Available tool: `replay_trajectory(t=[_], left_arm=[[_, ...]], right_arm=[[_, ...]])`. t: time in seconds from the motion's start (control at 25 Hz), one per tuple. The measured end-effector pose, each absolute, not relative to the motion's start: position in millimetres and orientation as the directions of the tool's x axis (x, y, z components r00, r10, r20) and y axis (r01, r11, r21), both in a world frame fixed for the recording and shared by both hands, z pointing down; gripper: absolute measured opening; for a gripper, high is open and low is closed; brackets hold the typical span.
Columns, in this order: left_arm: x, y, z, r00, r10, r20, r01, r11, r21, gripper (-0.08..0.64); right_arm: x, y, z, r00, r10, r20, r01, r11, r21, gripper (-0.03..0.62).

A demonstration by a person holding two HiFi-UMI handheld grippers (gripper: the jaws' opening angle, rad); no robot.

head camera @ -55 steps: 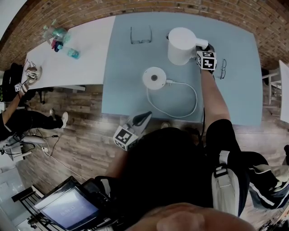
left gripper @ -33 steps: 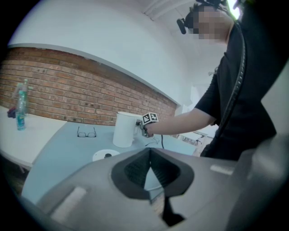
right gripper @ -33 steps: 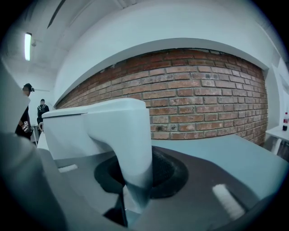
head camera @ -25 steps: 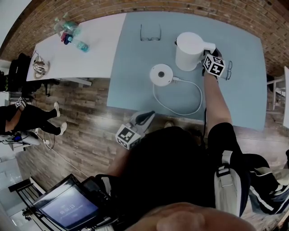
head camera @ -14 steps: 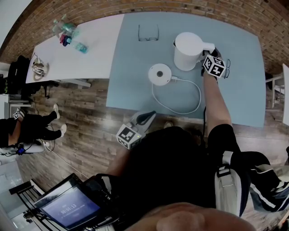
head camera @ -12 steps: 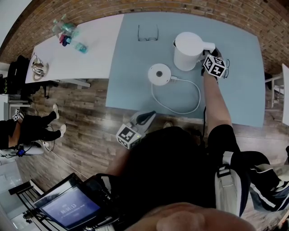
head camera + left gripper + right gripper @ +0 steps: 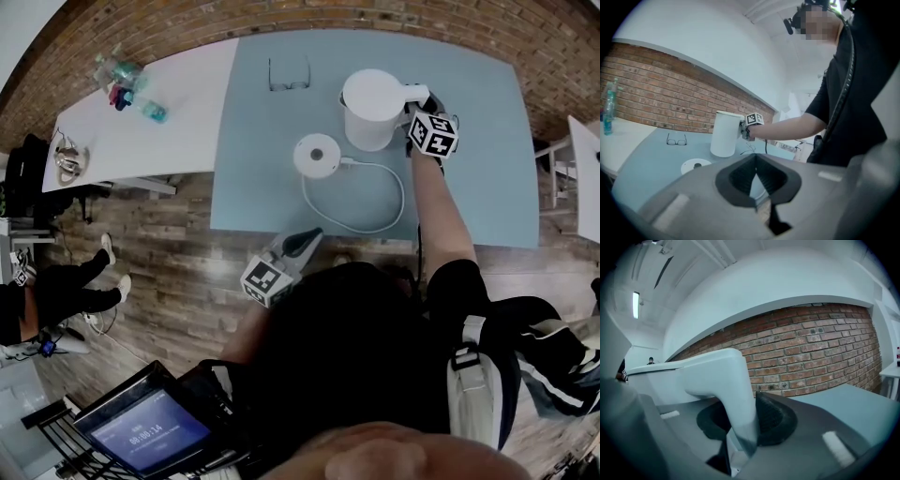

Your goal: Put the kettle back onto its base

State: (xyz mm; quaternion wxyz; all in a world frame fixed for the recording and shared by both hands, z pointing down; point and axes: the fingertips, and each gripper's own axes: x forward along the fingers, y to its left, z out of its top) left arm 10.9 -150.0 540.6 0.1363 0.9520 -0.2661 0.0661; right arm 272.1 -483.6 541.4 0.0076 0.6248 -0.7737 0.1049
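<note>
Clamping kettle (image 7: 373, 108) handle (image 7: 738, 399): right gripper (image 7: 417, 98). Kettle upright, just beside base (image 7: 316, 156), blue table (image 7: 469, 178). Left gripper (image 7: 302, 242): jaws pressed together, empty, off table.

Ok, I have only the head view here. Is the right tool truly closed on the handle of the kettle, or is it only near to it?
Observer: Closed on it. The right gripper view shows the right tool shut on the handle of the kettle, with a pad pressing on each side.
Operator: And the left tool, is it carrying something? From above I see only its marker cube.
Observer: No. In the left gripper view the left tool is shut, with nothing between its pads.
</note>
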Motion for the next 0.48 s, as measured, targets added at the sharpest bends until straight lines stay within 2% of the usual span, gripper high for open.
replay_trajectory(t=[0.48], left_arm=[[12, -140, 534, 0.857, -0.483, 0.18, -0.514, -0.829, 0.22, 0.002]], right_arm=[[266, -466, 530, -0.227, -0.965, 0.128, -0.966, 0.206, -0.158, 0.103]])
